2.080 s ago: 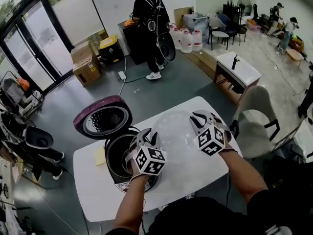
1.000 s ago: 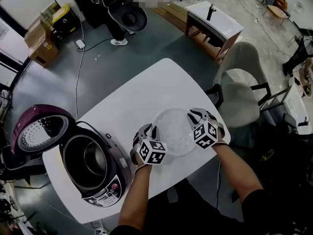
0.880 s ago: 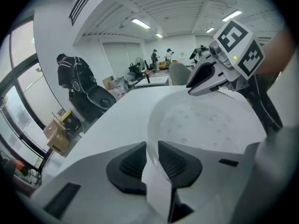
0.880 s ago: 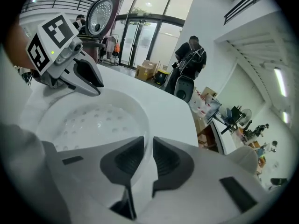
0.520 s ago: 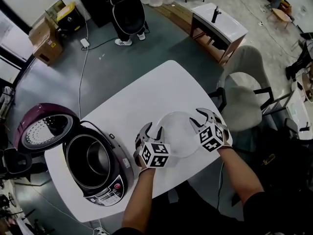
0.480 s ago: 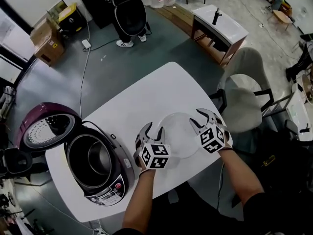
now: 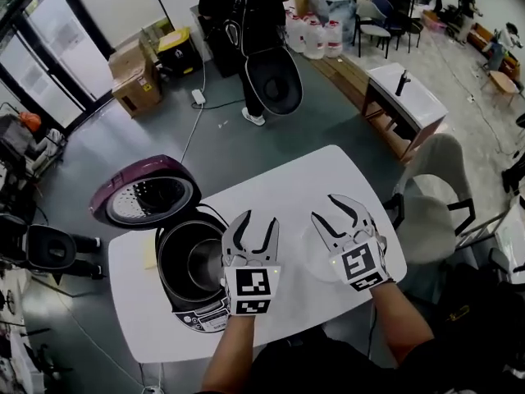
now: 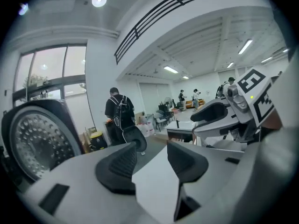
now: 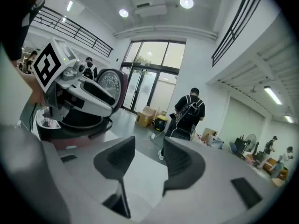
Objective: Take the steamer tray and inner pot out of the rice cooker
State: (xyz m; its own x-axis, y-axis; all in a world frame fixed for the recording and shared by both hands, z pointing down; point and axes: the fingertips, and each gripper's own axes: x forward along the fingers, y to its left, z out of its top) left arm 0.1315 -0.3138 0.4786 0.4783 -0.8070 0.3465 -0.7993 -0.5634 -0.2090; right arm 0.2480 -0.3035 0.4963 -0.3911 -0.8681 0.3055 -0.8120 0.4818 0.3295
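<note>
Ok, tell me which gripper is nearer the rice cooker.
Left. The left gripper hangs beside the rice cooker; the right gripper is farther off, above the steamer tray. Both grippers' jaws have just been opening, empty.

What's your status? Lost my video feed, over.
Left tongs and right tongs just opened, both empty. Steamer tray out, on table. Inner pot in rice cooker. Nothing blocking.

The left forearm [image 7: 234,355] and the right forearm [image 7: 398,322] are reaching forward side by side, both bare. The left claw [image 7: 257,220] is pointing ahead and slightly downward; its jaws have just been opening and are standing partly apart with nothing between them. The right claw [image 7: 328,210] is angling a little leftward, its jaws likewise just opening, parted and empty.
</note>
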